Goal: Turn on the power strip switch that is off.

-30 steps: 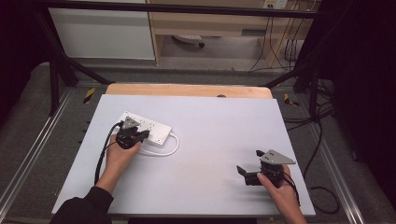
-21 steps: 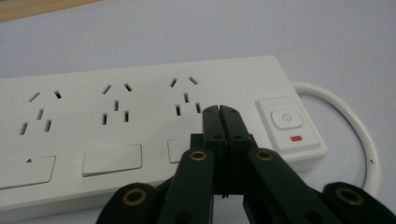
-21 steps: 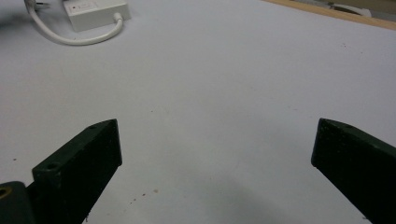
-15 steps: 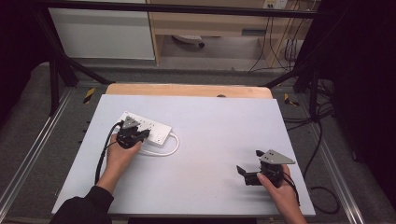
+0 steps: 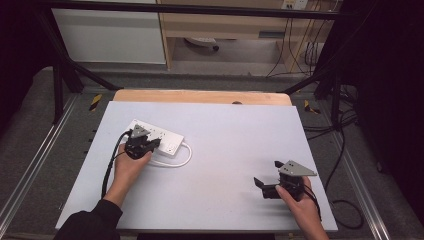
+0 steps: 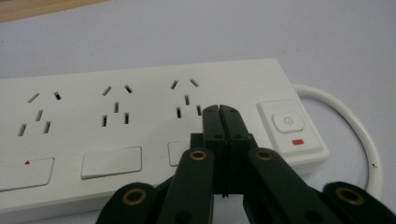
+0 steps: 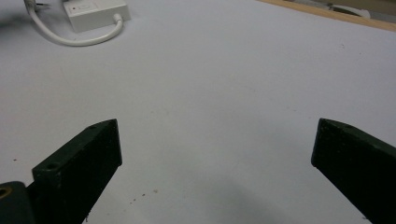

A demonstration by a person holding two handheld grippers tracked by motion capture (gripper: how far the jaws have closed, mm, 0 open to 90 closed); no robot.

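A white power strip lies on the left half of the table, with a white cable looping from its right end. In the left gripper view the power strip shows three socket groups and a power button with a red mark. My left gripper is shut, nothing between its jaws, its tips just over the strip's top beside the button. From above, the left gripper sits at the strip's near edge. My right gripper rests open low on the right. Its jaws stand wide apart over bare table.
The table has a pale grey top and a wooden strip along its far edge. A black cable trails from the left gripper down the left side. Metal rails and cables lie on the floor at both sides.
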